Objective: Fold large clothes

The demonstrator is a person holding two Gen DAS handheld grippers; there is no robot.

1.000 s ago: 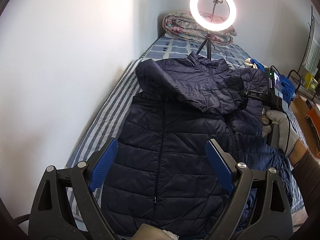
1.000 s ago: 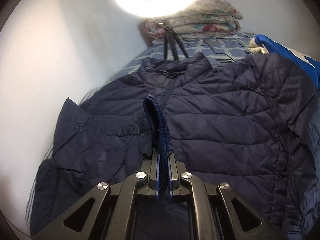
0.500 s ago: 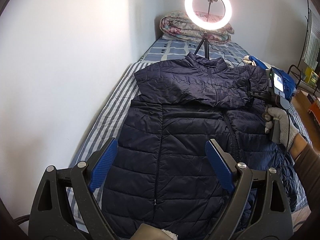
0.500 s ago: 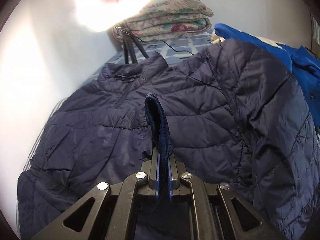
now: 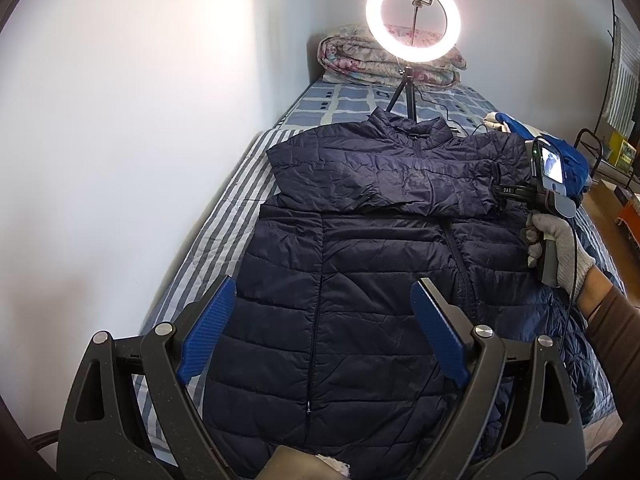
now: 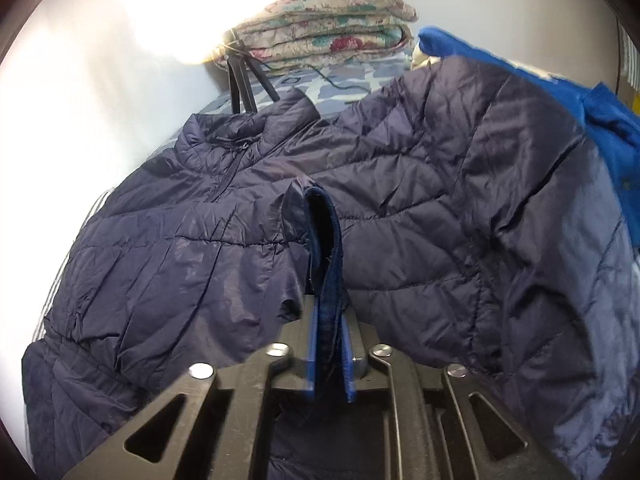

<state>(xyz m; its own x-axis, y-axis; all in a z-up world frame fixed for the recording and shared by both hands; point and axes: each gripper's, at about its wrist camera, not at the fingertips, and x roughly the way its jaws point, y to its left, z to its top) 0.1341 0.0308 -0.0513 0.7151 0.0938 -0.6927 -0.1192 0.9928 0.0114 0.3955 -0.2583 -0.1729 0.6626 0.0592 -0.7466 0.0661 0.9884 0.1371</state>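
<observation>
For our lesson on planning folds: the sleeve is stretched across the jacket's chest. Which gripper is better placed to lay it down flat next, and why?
Right. The right gripper has its jaws shut on the sleeve cuff, the sleeve already lying across the jacket. The left gripper is open near the hem, holding nothing.

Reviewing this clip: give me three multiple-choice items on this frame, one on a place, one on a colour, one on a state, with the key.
1. The ring light stands:
A. past the jacket's collar
B. on the floor
C. on the jacket's hem

2. The jacket is:
A. red
B. navy
C. white

3. The right gripper is:
A. open, empty
B. shut on the sleeve cuff
C. out of view

Key:
1 A, its tripod rises on the bed behind the collar.
2 B, dark blue quilting.
3 B, the sleeve cuff sits pinched between its pads; the left gripper is open.
</observation>
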